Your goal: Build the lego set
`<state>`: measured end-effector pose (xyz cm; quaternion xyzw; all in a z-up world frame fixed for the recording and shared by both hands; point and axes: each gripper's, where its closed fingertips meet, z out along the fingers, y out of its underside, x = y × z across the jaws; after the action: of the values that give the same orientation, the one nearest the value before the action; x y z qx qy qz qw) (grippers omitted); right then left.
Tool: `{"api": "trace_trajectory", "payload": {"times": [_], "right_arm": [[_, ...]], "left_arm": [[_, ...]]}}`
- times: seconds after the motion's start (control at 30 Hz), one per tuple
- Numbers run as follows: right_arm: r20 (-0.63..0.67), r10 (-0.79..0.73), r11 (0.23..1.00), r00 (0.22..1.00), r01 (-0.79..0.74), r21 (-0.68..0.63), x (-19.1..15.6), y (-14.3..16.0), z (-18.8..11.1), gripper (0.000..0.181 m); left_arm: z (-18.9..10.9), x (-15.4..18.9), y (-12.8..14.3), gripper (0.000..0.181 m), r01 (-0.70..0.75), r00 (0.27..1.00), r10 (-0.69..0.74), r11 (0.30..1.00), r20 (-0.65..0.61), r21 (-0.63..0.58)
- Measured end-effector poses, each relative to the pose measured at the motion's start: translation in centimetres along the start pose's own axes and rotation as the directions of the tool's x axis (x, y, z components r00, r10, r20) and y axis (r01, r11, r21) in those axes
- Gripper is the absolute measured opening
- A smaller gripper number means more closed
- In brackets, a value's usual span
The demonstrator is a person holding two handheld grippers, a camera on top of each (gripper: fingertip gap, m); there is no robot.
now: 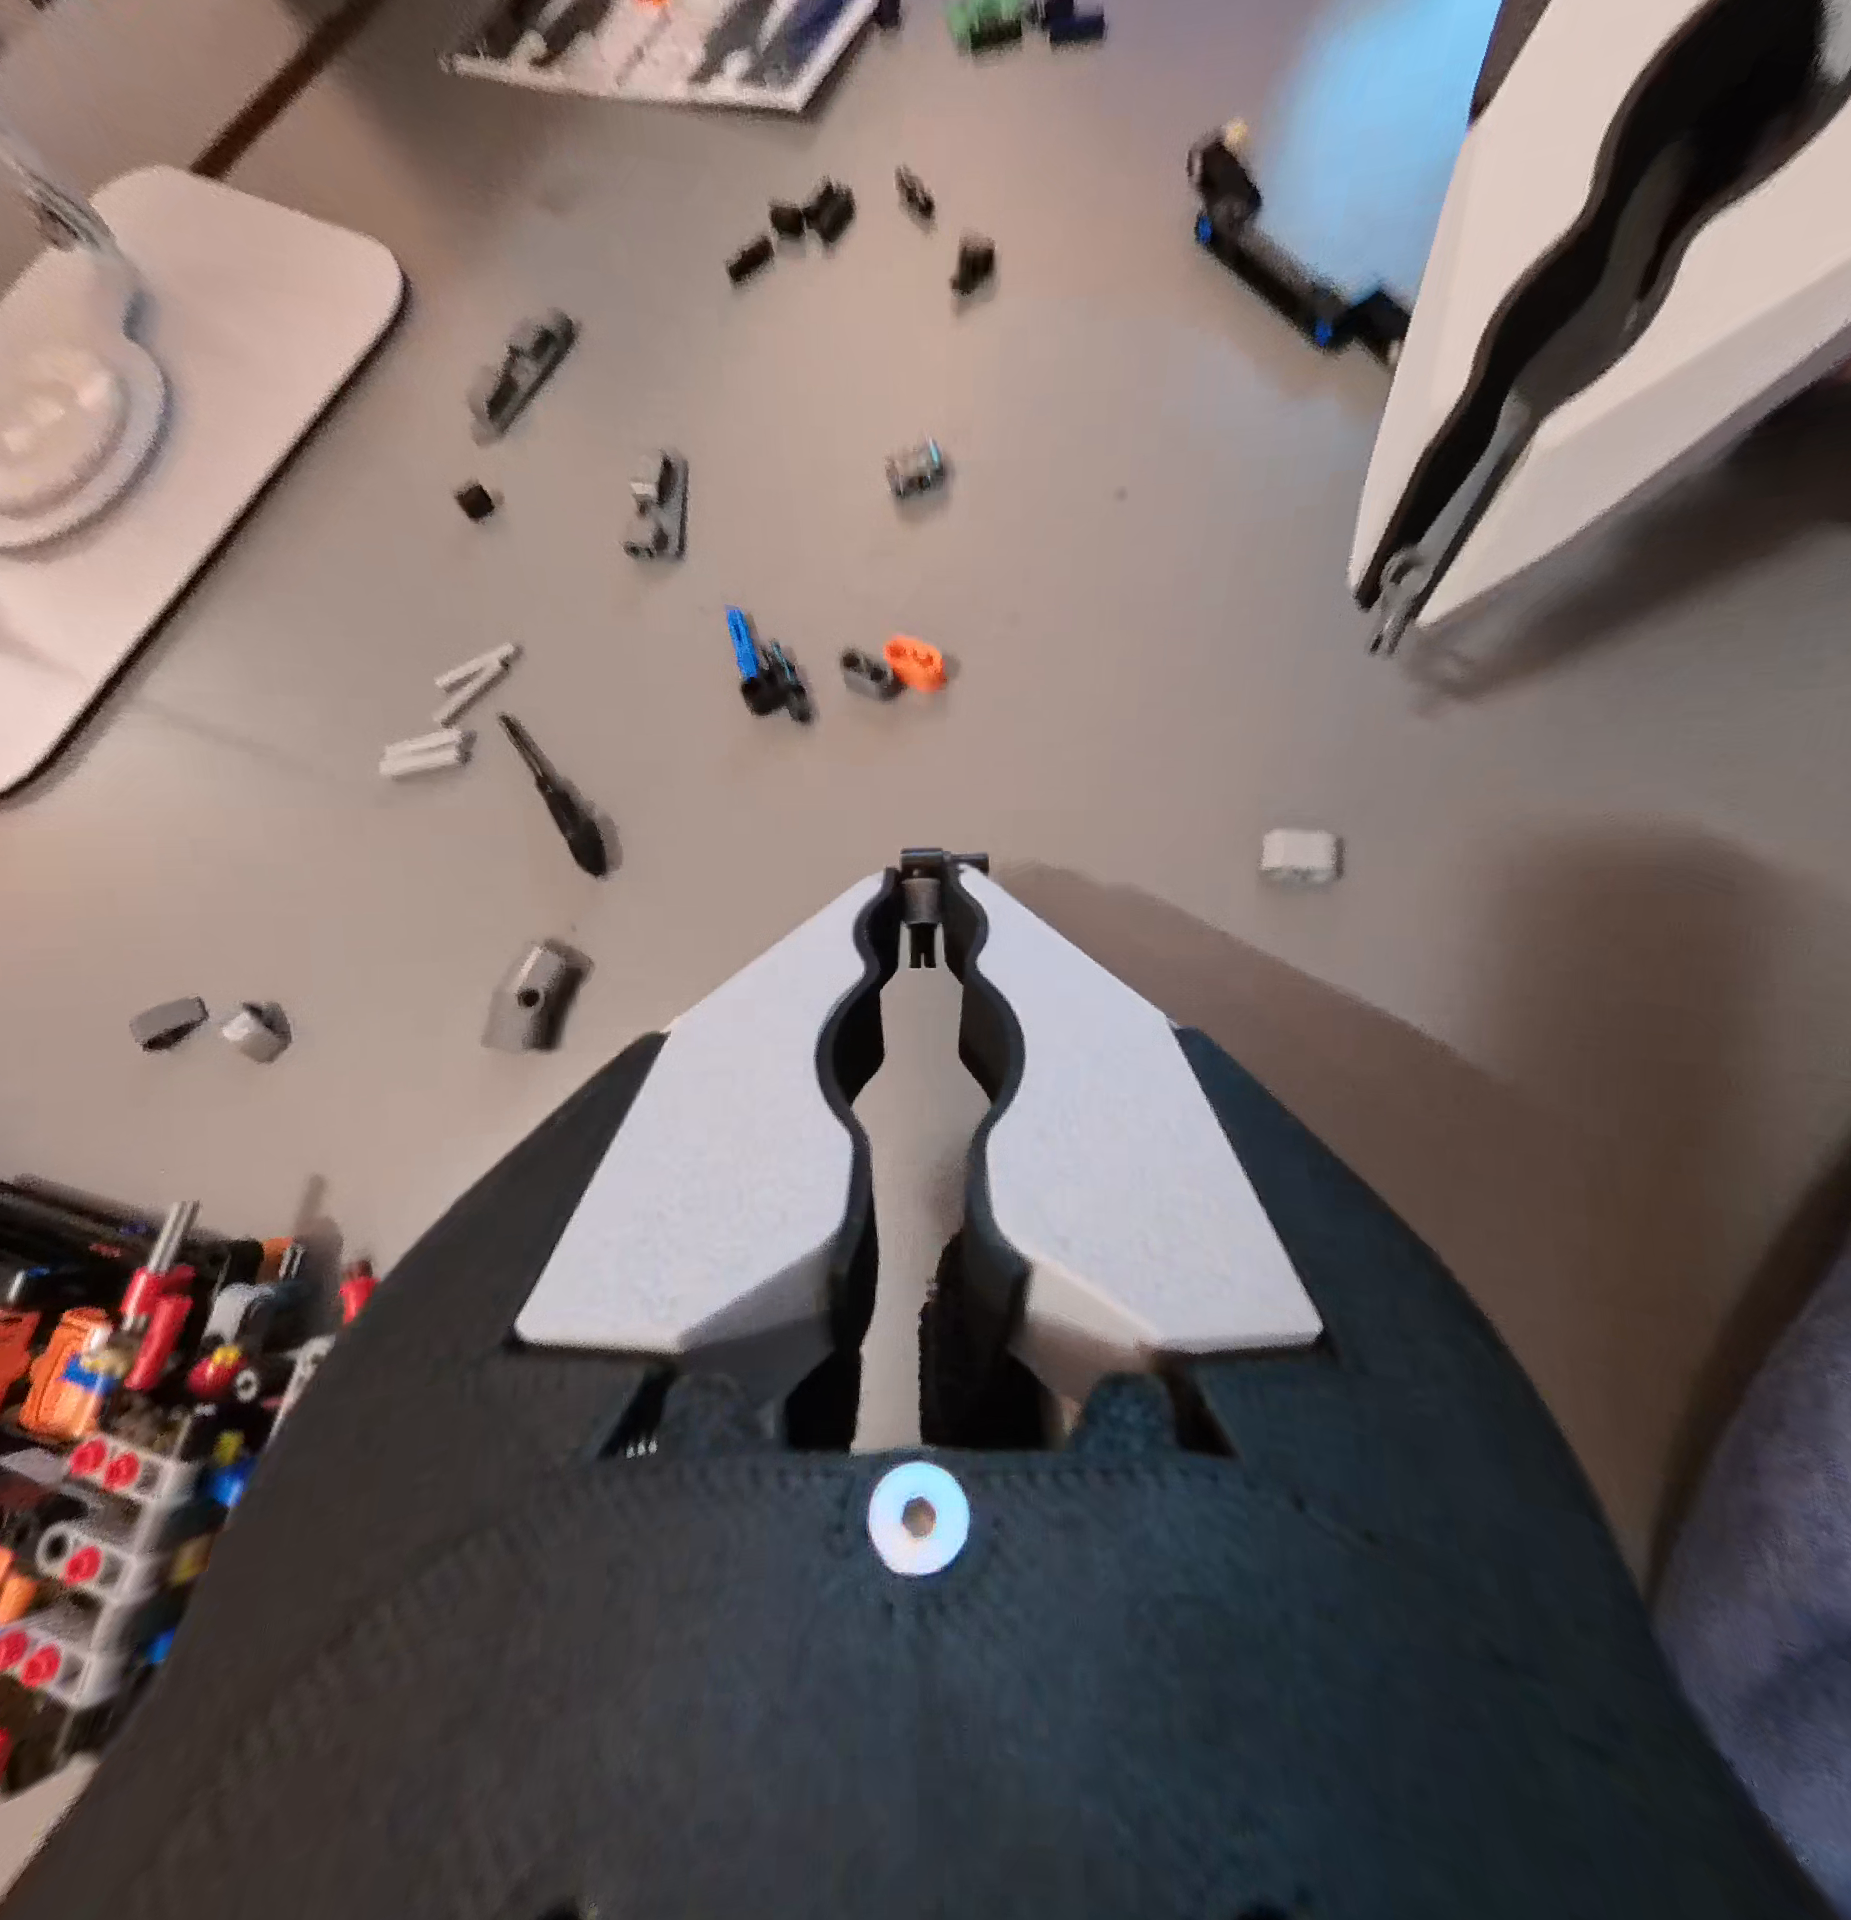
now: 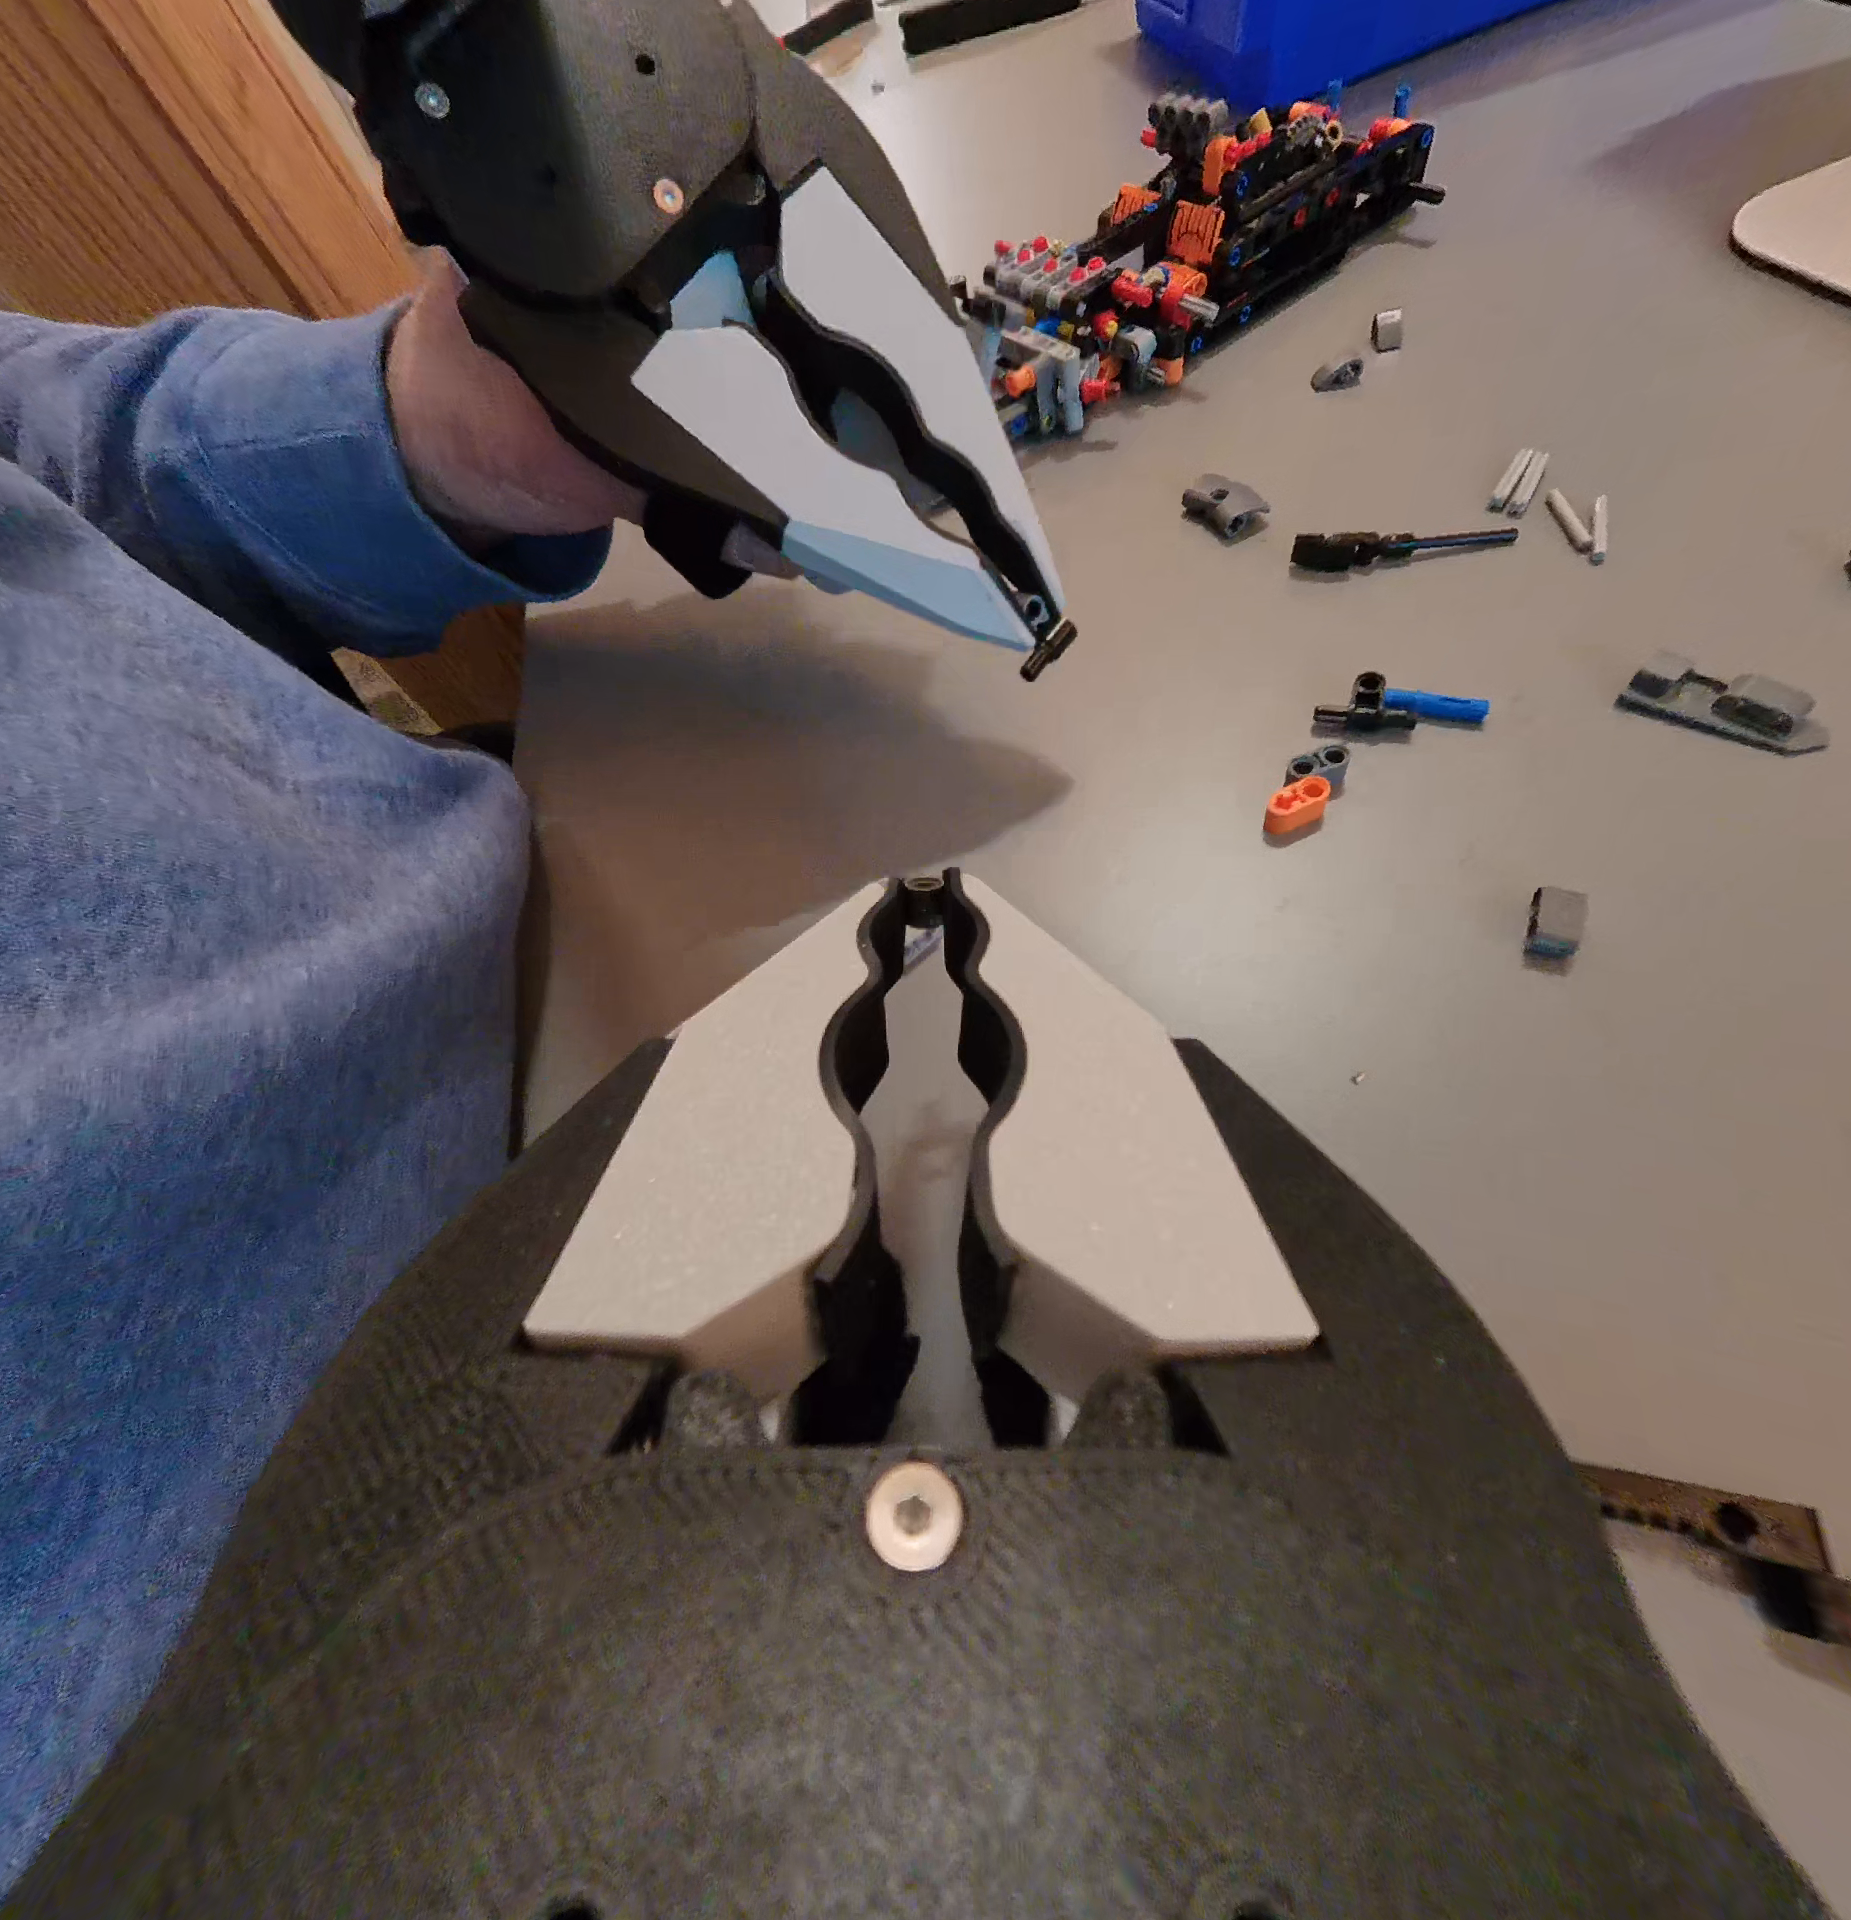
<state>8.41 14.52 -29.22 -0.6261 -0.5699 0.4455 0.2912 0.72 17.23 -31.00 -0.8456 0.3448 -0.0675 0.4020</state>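
The left gripper [image 1: 926, 883] had its jaws closed down on a small black connector piece [image 1: 923, 902] at the very tips, the part's crossbar poking just past them at centre frame. In the right wrist view the same gripper [image 2: 1040, 634] came in from the upper left, tilted steeply down toward the table [image 2: 1316, 1195], the black piece [image 2: 1046, 646] hanging clear of the surface. A hand [image 2: 485, 426] in a blue sleeve [image 2: 225, 488] gripped its handle from behind.

The right gripper [image 2: 923, 896] was likewise nipped nearly shut on a small black bush-like piece [image 2: 923, 900], open end facing forward; something bluish showed behind it in the jaw gap, too small to tell. It sat low at centre frame, level with the table edge, pointing roughly at the left gripper's tip, the two near but apart.

Both pieces looked light, rigid plastic, smooth enough to twist or pop out of a tip pinch. They seemed best held across their flat sides, with the mating end left exposed.

The partly built model [image 2: 1212, 249] lay at the upper right of the right wrist view, well apart from both grippers. Loose parts were scattered between, among them an orange link [image 2: 1297, 808], a blue pin [image 2: 1440, 707] and grey axles [image 2: 1518, 480].
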Motion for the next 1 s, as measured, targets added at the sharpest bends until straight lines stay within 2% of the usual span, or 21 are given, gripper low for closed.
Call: {"api": "trace_trajectory", "payload": {"times": [0.03, 0.2, 0.37, 0.57, 0.8, 1.0], "right_arm": [[-0.004, -0.006, 1.000, 1.000, 0.006, 0.001, 0.2, -0.3, -0.1, 0.004], [-0.021, -0.031, 0.999, 0.999, 0.031, 0.011, 1.2, -2.2, -0.3, 0.004], [-0.037, -0.049, 0.998, 0.998, 0.050, 0.033, 2.6, -4.2, -0.5, 0.004], [-0.044, -0.050, 0.996, 0.998, 0.053, 0.071, 4.0, -6.0, -0.4, 0.004], [-0.033, -0.025, 0.995, 0.999, 0.028, 0.099, 4.9, -5.8, -0.1, 0.004], [-0.045, -0.008, 0.994, 0.999, 0.013, 0.107, 5.6, -5.6, -0.2, 0.004]], "left_arm": [[-0.1, -0.2, -0.8, 0.005, 0.017, 1.000, -0.017, 0.999, -0.011, 0.032], [-0.8, -1.7, -4.4, 0.005, 0.117, 0.992, -0.105, 0.974, -0.072, 0.193], [-1.8, -3.8, -7.7, 0.005, 0.255, 0.962, -0.204, 0.908, -0.180, 0.331], [-3.9, -7.2, -11.2, 0.005, 0.453, 0.883, -0.305, 0.751, -0.356, 0.480], [-6.8, -10.5, -13.7, 0.005, 0.677, 0.722, -0.314, 0.507, -0.617, 0.534], [-7.5, -11.7, -14.0, 0.005, 0.741, 0.656, -0.292, 0.428, -0.696, 0.517]]}}
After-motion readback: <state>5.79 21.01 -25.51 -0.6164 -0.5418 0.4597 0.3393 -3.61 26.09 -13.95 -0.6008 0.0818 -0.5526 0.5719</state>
